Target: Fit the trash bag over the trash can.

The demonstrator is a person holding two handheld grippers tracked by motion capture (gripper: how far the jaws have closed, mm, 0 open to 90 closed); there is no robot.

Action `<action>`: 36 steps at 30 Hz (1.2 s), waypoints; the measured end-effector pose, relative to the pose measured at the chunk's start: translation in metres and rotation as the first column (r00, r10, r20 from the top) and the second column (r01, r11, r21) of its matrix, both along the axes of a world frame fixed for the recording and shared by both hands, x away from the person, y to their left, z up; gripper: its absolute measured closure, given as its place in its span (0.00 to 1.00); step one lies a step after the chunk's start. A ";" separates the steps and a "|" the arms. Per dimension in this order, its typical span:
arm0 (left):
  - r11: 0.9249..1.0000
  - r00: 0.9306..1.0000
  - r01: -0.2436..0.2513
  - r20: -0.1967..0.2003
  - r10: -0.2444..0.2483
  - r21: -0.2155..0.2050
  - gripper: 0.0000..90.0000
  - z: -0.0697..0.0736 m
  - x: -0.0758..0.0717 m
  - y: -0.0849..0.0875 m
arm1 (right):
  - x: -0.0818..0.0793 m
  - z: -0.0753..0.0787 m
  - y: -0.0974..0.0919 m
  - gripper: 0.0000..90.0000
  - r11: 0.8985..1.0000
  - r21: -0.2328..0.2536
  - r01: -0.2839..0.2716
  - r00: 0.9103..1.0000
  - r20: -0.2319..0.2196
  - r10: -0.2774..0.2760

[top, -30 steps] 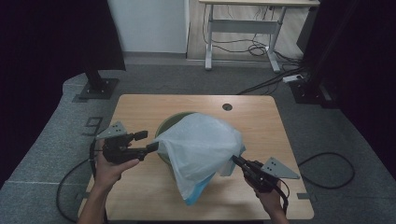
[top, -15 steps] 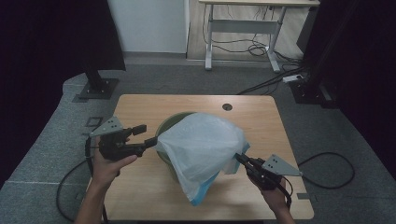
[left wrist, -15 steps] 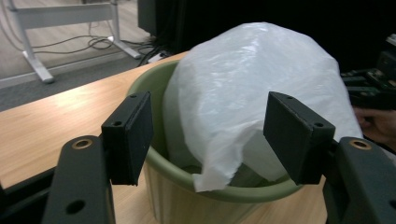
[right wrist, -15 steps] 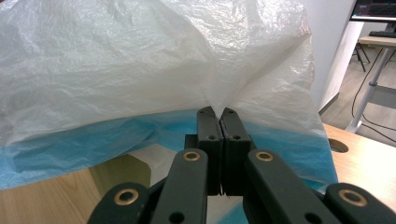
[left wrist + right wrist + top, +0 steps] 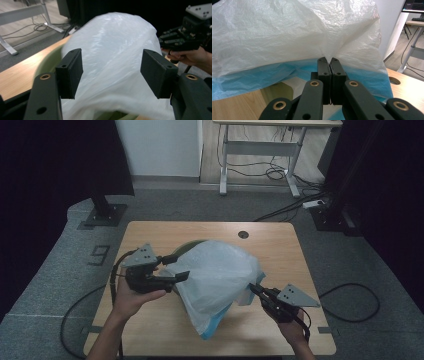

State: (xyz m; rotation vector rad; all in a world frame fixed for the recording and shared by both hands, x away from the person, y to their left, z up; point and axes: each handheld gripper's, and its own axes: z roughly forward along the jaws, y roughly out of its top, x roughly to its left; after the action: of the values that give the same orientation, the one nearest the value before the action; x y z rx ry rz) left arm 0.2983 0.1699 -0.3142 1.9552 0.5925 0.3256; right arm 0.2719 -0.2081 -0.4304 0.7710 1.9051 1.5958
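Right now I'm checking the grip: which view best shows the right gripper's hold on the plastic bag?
The right gripper view: the right gripper has its jaws shut on the plastic bag. The high view shows that pinch small; the left gripper view shows its body only.

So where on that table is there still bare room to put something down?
Bare wood lies along the far edge of the table around the round hole, and down the right side. The middle is crowded by the plastic bag over the green bin.
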 end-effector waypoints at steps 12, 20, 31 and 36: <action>0.993 0.997 0.070 -0.023 -0.068 0.100 0.40 -0.012 0.001 -0.038 | -0.004 0.001 0.005 0.97 1.000 0.017 -0.023 1.000 0.001 0.023; 0.988 0.995 0.098 -0.047 -0.093 0.119 0.39 -0.020 -0.001 -0.050 | -0.005 0.002 0.007 0.97 0.999 0.020 -0.032 1.000 0.000 0.032; 0.985 0.993 0.113 -0.056 -0.106 0.132 0.41 -0.032 0.000 -0.063 | -0.005 0.003 0.015 0.97 0.998 0.030 -0.051 0.999 0.001 0.051; 0.978 0.990 0.135 -0.062 -0.127 0.159 0.60 -0.038 0.000 -0.069 | -0.006 0.007 0.019 0.97 0.997 0.034 -0.064 0.998 0.011 0.063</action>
State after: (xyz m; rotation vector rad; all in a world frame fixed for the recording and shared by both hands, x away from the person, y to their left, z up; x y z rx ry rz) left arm 0.2981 0.1011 -0.3522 2.1540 0.4791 0.2477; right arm 0.2663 -0.1891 -0.4232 0.7217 1.9171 1.6719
